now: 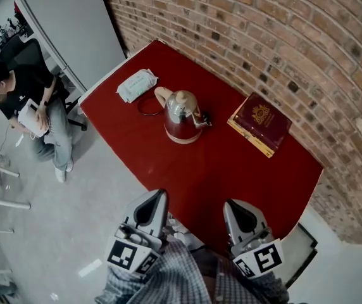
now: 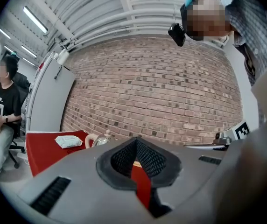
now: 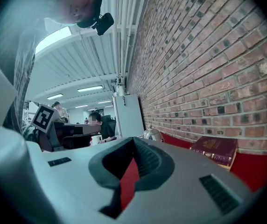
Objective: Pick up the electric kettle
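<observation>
We hold the left tool (image 1: pixel 159 198) and the right tool (image 1: pixel 231 209) at the near edge of the table (image 1: pixel 244 176), each with jaws pressed together on nothing. The electric kettle (image 1: pixel 182 116) stands upright mid-table, straight ahead and well apart from both. Its handle (image 1: pixel 162 95) points away and leftward, its spout (image 1: pixel 204 120) toward the book (image 1: pixel 261 122). We judge the left tool nearer.
</observation>
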`<state>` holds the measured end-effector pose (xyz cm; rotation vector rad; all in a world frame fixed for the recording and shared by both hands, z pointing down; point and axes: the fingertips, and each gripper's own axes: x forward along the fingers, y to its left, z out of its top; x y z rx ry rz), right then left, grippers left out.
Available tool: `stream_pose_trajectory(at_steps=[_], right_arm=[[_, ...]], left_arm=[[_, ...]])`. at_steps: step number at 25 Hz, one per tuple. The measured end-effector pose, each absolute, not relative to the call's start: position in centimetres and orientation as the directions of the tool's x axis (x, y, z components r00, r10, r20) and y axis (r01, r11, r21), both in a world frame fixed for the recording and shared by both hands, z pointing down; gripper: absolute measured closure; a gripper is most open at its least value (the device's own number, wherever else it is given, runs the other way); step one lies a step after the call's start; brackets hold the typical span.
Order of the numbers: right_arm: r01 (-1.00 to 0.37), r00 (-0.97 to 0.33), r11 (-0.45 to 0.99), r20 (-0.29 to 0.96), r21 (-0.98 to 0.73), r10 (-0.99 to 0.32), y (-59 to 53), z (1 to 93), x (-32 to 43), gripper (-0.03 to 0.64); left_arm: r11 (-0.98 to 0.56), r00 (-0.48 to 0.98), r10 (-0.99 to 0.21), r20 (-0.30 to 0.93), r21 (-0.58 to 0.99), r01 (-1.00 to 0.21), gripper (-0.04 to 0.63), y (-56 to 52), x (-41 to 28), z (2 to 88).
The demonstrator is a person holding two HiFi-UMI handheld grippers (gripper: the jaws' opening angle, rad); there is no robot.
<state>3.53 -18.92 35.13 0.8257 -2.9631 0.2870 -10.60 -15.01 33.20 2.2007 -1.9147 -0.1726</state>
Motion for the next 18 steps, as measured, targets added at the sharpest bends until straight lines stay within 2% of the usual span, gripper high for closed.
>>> stream_pose_trajectory(at_steps=[10, 18], right_arm=[[-0.666, -0.744, 0.737, 0.175, -0.117, -0.645, -22.1, 36.9, 1.1, 0.609], [-0.759, -0.650, 0.631, 0.230, -0.157, -0.724, -25.6, 37.7, -3.4, 0.609]], left_arm=[[-0.254, 0.282, -0.956, 0.076, 0.263, -0.931, 0.588, -22.2, -15.3, 36.5], [-0.375, 0.429, -0.896, 0.114, 0.321, -0.869, 0.588, -26.9, -19.6, 38.1]])
